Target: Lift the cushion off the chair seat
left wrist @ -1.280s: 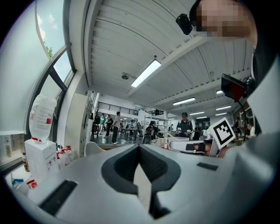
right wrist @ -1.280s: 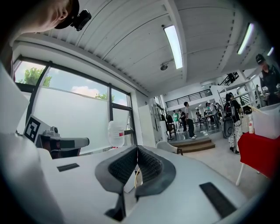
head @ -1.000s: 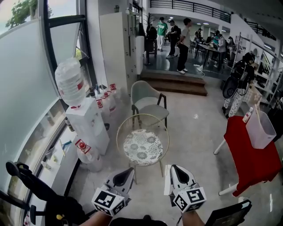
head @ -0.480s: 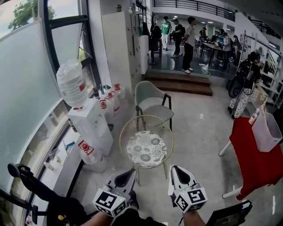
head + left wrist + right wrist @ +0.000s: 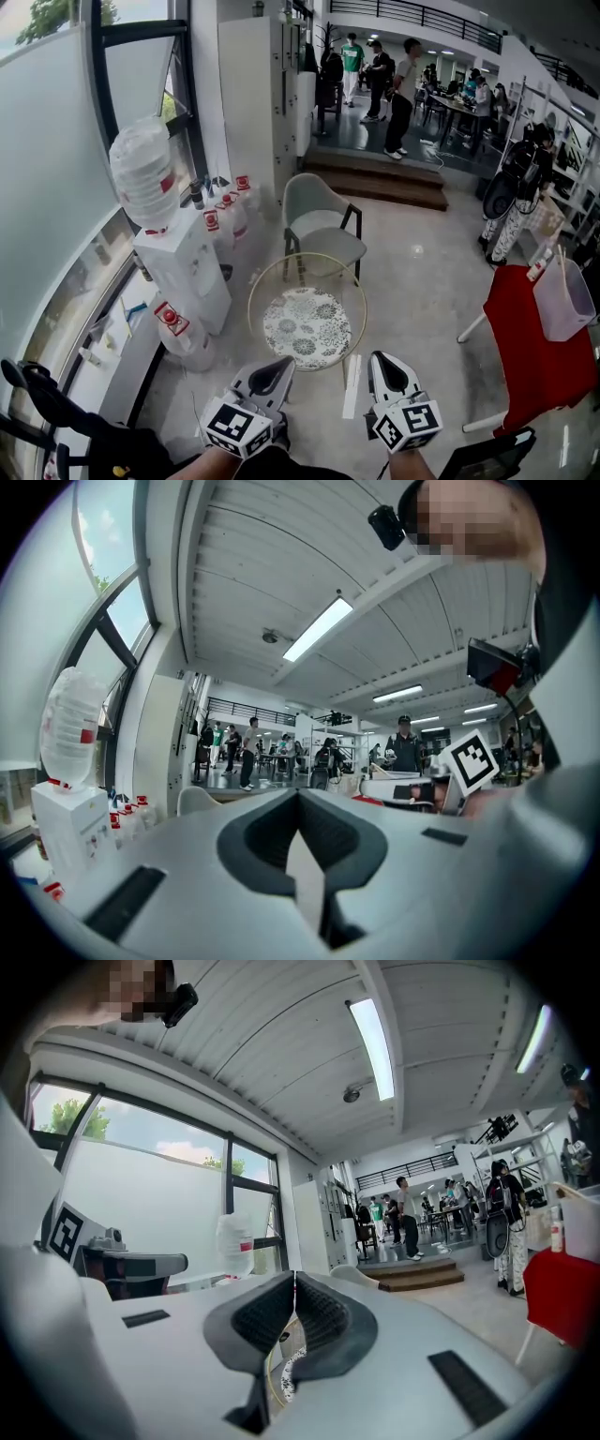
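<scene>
A pale grey-green chair (image 5: 317, 214) stands on the floor beyond a round glass table (image 5: 307, 314). Its seat cushion (image 5: 330, 242) lies flat on the seat, untouched. Both grippers are low in the head view, on the near side of the table and well short of the chair. My left gripper (image 5: 280, 365) is shut with nothing in it; its jaw tips meet in the left gripper view (image 5: 298, 795). My right gripper (image 5: 382, 359) is also shut and empty (image 5: 294, 1277). The chair's back (image 5: 192, 800) peeks over the left gripper's jaws.
A water dispenser (image 5: 186, 267) with a big bottle (image 5: 142, 173) stands at the left by the window, spare bottles (image 5: 228, 212) behind it. At the right is a red-covered table (image 5: 532, 339) with a white bin (image 5: 565, 298). Steps (image 5: 380, 180) and several people are beyond the chair.
The whole view has moved forward toward the table and chair, and both grippers have come along with it. Both stay shut and empty.
</scene>
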A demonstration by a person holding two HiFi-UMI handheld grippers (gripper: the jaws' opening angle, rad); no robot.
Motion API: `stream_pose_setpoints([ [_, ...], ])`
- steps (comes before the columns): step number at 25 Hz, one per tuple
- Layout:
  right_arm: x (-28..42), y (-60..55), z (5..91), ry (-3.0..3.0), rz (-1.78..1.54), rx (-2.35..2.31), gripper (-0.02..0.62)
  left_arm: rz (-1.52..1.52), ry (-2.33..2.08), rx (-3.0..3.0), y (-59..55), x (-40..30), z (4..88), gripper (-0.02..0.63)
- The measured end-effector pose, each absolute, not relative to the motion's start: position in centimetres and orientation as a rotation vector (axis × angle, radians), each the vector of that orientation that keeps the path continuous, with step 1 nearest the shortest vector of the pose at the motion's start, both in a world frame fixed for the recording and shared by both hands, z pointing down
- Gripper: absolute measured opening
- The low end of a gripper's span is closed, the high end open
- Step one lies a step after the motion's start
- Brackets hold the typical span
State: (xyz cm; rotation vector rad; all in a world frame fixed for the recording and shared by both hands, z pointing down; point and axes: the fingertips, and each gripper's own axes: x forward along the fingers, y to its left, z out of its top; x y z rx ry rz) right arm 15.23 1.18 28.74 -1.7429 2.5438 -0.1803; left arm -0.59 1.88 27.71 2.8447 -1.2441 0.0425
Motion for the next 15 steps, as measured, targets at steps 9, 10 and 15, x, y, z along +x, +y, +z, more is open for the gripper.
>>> stream_pose_setpoints([
  [9,12.0,-7.3,28.6,2.584,-0.181,-1.724,0.011,0.033,-1.264,2.808,-6.5,-4.0,28.4,0.007],
  [10,11.7,-8.2,28.7,2.588,-0.187,-1.731,0.012,0.032,-1.264,2.806,-7.4,-4.3,28.4,0.006],
  [15,9.3,-13.0,28.4,2.618,-0.217,-1.749,0.075,0.022,-1.279,2.798,-11.9,-6.5,28.0,0.007],
])
